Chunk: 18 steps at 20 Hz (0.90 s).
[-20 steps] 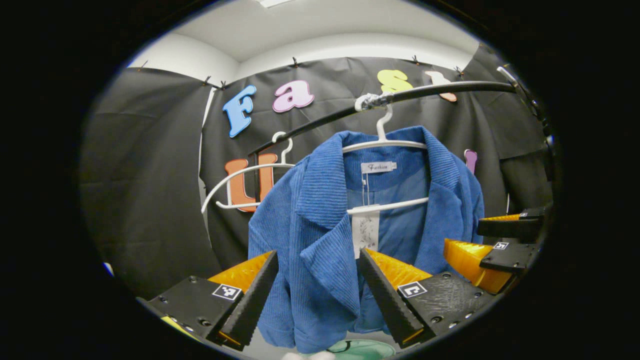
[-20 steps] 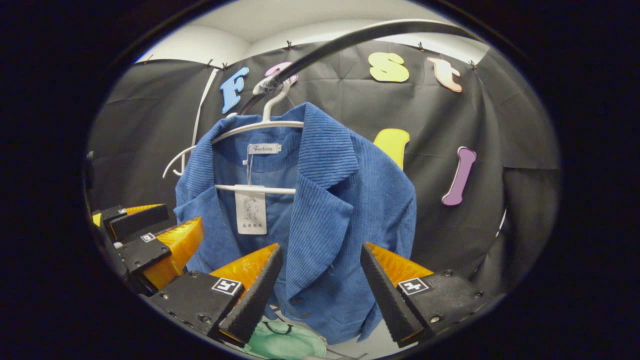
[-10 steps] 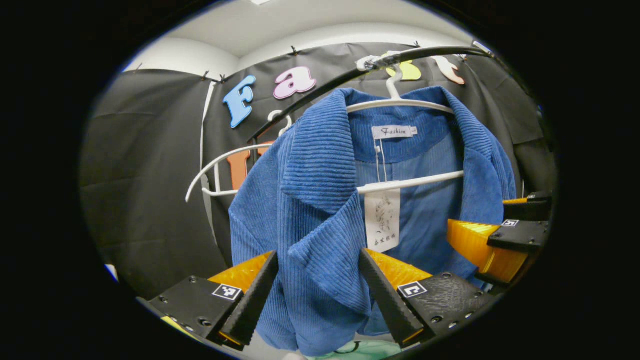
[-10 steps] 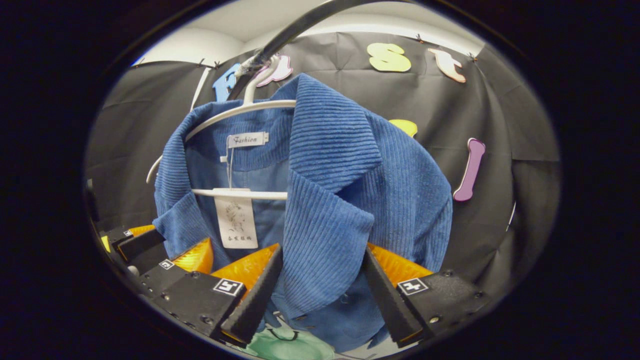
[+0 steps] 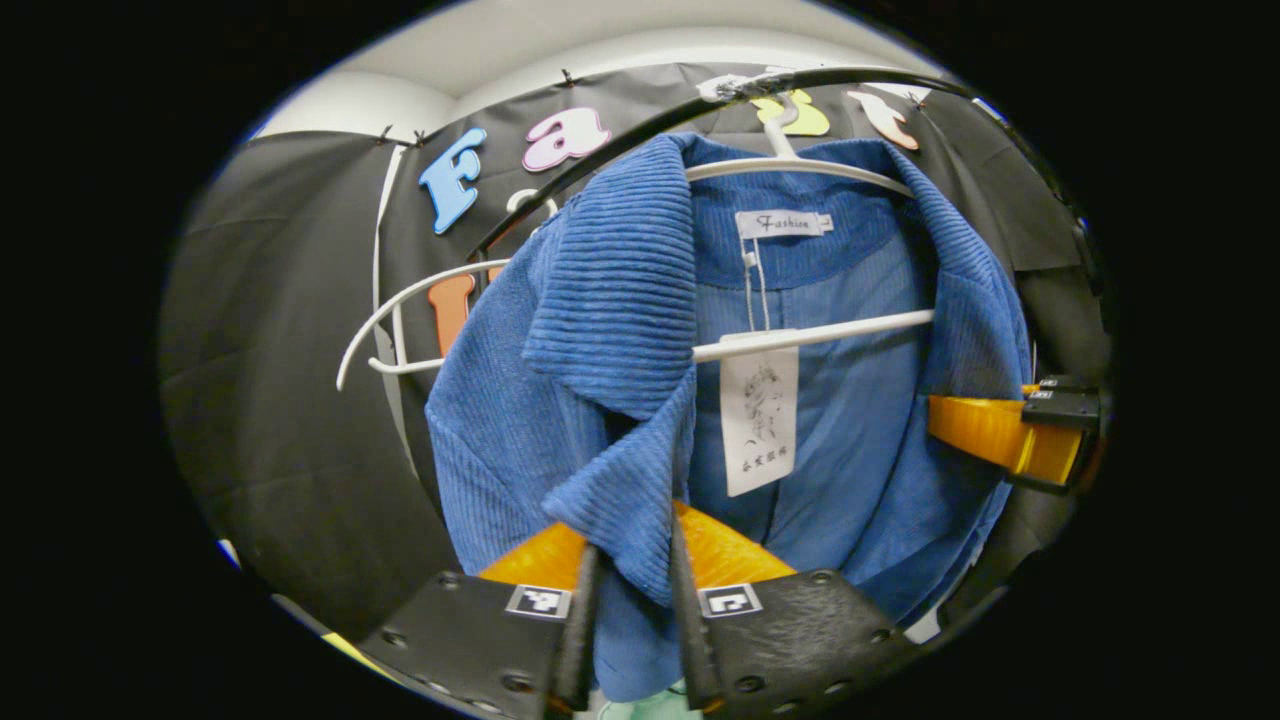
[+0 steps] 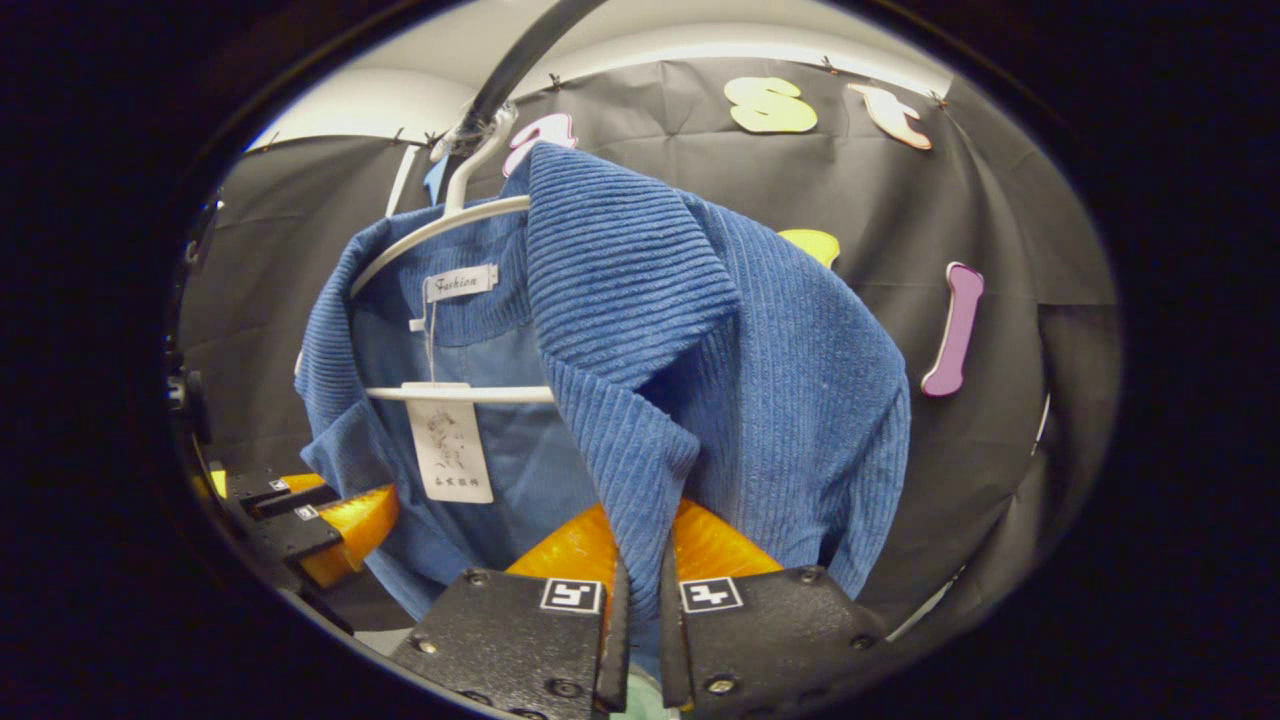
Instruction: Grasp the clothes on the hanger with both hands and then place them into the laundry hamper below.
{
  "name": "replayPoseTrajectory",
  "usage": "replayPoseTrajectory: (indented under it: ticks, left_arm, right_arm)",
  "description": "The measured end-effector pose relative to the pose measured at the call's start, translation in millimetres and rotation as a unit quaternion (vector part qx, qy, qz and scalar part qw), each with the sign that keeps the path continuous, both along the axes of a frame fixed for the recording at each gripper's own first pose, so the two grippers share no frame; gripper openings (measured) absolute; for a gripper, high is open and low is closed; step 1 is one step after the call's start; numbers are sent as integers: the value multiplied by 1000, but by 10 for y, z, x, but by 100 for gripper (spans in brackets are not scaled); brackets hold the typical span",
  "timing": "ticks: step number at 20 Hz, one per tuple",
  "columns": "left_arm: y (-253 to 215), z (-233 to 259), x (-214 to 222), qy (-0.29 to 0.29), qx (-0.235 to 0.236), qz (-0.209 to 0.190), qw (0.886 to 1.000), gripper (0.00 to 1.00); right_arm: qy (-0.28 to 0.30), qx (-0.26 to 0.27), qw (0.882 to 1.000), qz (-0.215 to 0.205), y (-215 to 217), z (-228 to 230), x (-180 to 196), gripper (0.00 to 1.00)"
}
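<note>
A blue corduroy jacket (image 5: 590, 330) (image 6: 740, 350) hangs on a white hanger (image 5: 820, 335) (image 6: 470, 393) from a black rail (image 5: 600, 165) (image 6: 510, 70). In the left gripper view, my left gripper (image 5: 632, 590) is shut on the jacket's front lapel edge. In the right gripper view, my right gripper (image 6: 640, 600) is shut on the other lapel edge. The right gripper (image 5: 1010, 440) also shows at the right of the left gripper view, against the jacket. The left gripper (image 6: 320, 515) shows at the lower left of the right gripper view. A paper tag (image 5: 758, 420) dangles inside the jacket.
An empty white hanger (image 5: 400, 320) hangs on the rail beside the jacket. Black cloth wall lies behind. A bit of pale green stuff (image 5: 640, 705) shows below between the left fingers.
Both grippers moved in toward the jacket and went from open to shut, each pinching a lapel edge. The jacket now looks larger and closer in both views.
</note>
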<state>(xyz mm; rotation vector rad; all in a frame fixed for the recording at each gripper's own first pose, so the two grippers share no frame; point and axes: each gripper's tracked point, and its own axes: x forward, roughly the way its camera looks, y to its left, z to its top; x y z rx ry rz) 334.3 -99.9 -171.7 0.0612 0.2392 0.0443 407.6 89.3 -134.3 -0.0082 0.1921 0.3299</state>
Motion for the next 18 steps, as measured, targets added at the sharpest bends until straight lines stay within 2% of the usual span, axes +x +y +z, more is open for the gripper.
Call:
replayPoseTrajectory:
  ticks: [1, 3, 5, 6, 7, 9, 14, 18]
  left_arm:
    - [65, -6, 35, 0, 5, 11, 1000, 24]
    - [119, -1, 47, 0, 8, 14, 1000, 10]
    - [177, 24, 9, -4, 6, 19, 1000, 11]
    - [232, 19, 24, -5, 8, 26, 1000, 0]
    - [237, 32, 16, -8, 8, 25, 1000, 2]
    - [331, 58, -7, -12, 15, 33, 999, 0]
    - [677, 178, -40, -23, 0, 76, 997, 0]
    - [891, 303, -43, -31, 1, 93, 995, 0]
  right_arm:
    - [1, -2, 1000, 9, 0, -14, 8, 14]
    - [1, -2, 1000, 28, -22, -5, 19, 10]
    - [1, 1, 999, 44, -33, -5, 5, 8]
    - [1, 1, 999, 49, -64, 0, 20, 7]
    - [1, 4, 998, 58, -82, -19, 28, 7]
    - [4, 16, 998, 65, -181, -3, 43, 7]
    - [-8, 42, 996, 76, -488, 97, 138, 6]
    - [-7, 84, 990, 111, -610, 216, 109, 6]
